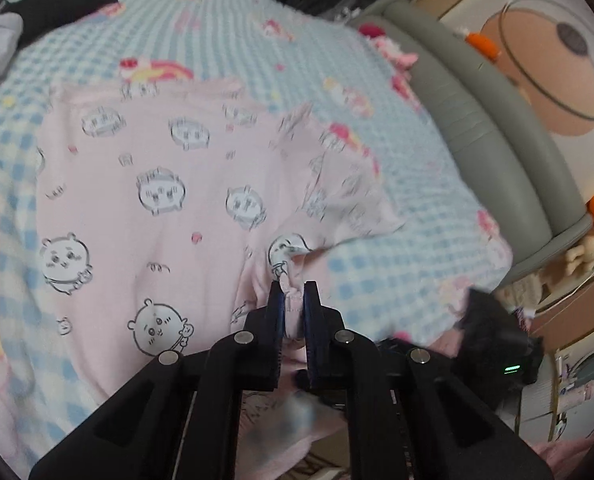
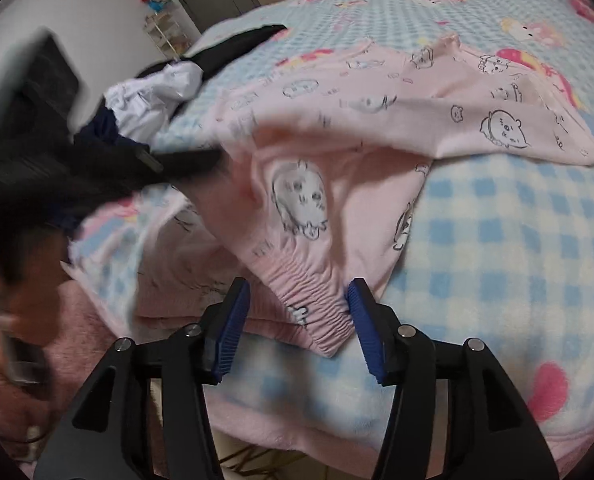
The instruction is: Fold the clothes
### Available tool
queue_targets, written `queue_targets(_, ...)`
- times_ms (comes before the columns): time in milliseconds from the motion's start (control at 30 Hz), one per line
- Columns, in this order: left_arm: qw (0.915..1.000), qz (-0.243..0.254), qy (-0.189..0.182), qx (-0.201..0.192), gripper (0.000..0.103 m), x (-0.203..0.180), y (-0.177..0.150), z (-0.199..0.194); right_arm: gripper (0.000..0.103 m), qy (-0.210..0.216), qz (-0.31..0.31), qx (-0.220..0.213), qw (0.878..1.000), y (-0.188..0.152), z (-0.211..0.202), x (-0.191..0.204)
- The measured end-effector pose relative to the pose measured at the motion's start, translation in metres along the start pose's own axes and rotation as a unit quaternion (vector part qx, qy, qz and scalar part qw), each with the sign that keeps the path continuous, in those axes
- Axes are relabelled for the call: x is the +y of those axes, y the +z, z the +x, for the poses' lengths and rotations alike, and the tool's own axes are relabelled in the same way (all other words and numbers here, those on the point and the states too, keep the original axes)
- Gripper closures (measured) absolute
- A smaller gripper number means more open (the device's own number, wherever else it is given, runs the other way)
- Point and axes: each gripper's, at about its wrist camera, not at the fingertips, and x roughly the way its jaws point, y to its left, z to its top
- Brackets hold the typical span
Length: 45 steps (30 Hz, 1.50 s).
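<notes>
A pink garment (image 1: 157, 184) printed with cartoon animal faces lies spread on a blue checked blanket (image 1: 397, 280). My left gripper (image 1: 294, 292) is shut on a bunched edge of it near the bed's side. In the right wrist view the same pink garment (image 2: 337, 128) is partly lifted and folded over, its elastic cuff (image 2: 317, 304) lying between the blue pads (image 2: 229, 332) of my right gripper (image 2: 299, 286), which stands open around it. The left gripper (image 2: 185, 160) appears there as a dark blur at the left, pinching the cloth.
A pile of black and white clothes (image 2: 153, 92) lies at the blanket's far side, seen also as black clothes (image 1: 61, 4). A grey padded bed frame (image 1: 481, 128) runs along the right. A pink blanket (image 2: 97, 360) hangs at the near edge. A shelf (image 2: 165, 36) stands by the wall.
</notes>
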Motion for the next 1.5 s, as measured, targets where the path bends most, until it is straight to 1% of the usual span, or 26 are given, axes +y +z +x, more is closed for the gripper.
queue_targets(33,0.9999,-0.004,-0.004,-0.015,0.094,-0.001,0.001,-0.011,0.049,-0.007,0.002,0.001,1.000,0.000,0.002,0.001)
queue_targets(67,0.9997,-0.009,-0.004,-0.021,0.094,0.001,-0.001,-0.016,0.050,-0.011,0.004,-0.001,1.000,0.000,0.002,0.001)
queue_targets(167,0.9995,-0.025,0.006,-0.020,0.094,0.012,-0.014,-0.018,0.050,-0.027,0.000,-0.014,1.000,-0.001,-0.006,0.002)
queue_targets(233,0.9991,-0.037,0.012,-0.019,0.094,0.020,-0.022,-0.019,0.049,-0.046,0.001,-0.018,0.999,-0.005,-0.009,0.000)
queue_targets(300,0.9985,-0.048,0.019,-0.019,0.094,0.027,-0.030,-0.020,0.049,-0.051,0.009,-0.015,0.999,-0.009,-0.008,-0.005)
queue_targets(433,0.9969,-0.070,0.032,-0.017,0.094,0.042,-0.047,-0.023,0.049,-0.087,0.003,-0.023,0.996,-0.011,-0.012,-0.003)
queue_targets(533,0.9960,-0.081,0.028,-0.026,0.094,0.044,-0.056,-0.030,0.049,-0.100,-0.014,-0.053,0.994,-0.007,-0.025,0.004)
queue_targets(600,0.9962,-0.079,0.023,-0.026,0.094,0.044,-0.059,-0.031,0.049,-0.089,-0.017,-0.046,0.995,-0.006,-0.023,0.004)
queue_targets(633,0.9967,-0.078,0.013,-0.018,0.094,0.046,-0.059,-0.027,0.049,-0.084,-0.018,-0.042,0.995,-0.005,-0.021,0.004)
queue_targets(700,0.9967,-0.078,-0.020,0.011,0.092,0.050,-0.057,-0.015,0.049,-0.074,-0.010,-0.018,0.997,-0.008,-0.011,0.000)
queue_targets(733,0.9961,-0.077,-0.034,0.025,0.088,0.053,-0.056,-0.007,0.049,-0.072,-0.006,-0.006,0.997,-0.010,-0.006,-0.002)
queue_targets(767,0.9957,-0.076,-0.036,0.038,0.080,0.054,-0.054,0.001,0.049,-0.072,-0.005,-0.002,0.997,-0.011,-0.004,-0.002)
queue_targets(833,0.9964,-0.068,-0.025,0.046,0.073,0.052,-0.051,0.009,0.049,-0.073,-0.005,0.001,0.997,-0.013,-0.003,-0.002)
queue_targets(867,0.9967,-0.062,-0.019,0.048,0.072,0.050,-0.050,0.011,0.049,-0.072,-0.005,-0.002,0.997,-0.012,-0.005,-0.001)
queue_targets(900,0.9970,-0.057,-0.013,0.050,0.072,0.048,-0.049,0.014,0.049,-0.071,-0.003,-0.005,0.997,-0.013,-0.008,-0.002)
queue_targets(967,0.9974,-0.047,-0.001,0.055,0.078,0.044,-0.046,0.020,0.049,-0.065,0.003,-0.014,0.998,-0.011,-0.014,-0.003)
queue_targets(1033,0.9975,-0.037,0.011,0.059,0.092,0.040,-0.044,0.025,0.049,-0.050,0.012,-0.022,0.998,-0.011,-0.020,-0.006)
queue_targets(1100,0.9973,-0.026,0.023,0.064,0.093,0.036,-0.041,0.031,0.049,0.008,0.051,-0.021,0.998,-0.007,-0.028,-0.012)
queue_targets(1133,0.9977,-0.027,0.023,0.058,0.093,0.035,-0.040,0.029,0.049,0.038,0.071,-0.020,0.997,-0.005,-0.031,-0.016)
queue_targets(1200,0.9983,-0.038,0.023,0.037,0.094,0.039,-0.038,0.016,0.049,0.079,0.101,-0.043,0.991,0.000,-0.048,-0.022)
queue_targets(1367,0.9979,-0.064,0.012,-0.010,0.094,0.045,-0.030,-0.015,0.049,0.009,0.097,-0.022,0.995,0.007,-0.035,-0.025)
queue_targets(1433,0.9975,-0.066,0.010,-0.023,0.094,0.044,-0.030,-0.025,0.049,0.023,0.102,-0.001,0.995,0.004,-0.020,-0.025)
queue_targets(1500,0.9975,-0.062,0.016,-0.029,0.094,0.041,-0.032,-0.032,0.049,0.026,0.093,0.008,0.995,0.003,-0.012,-0.019)
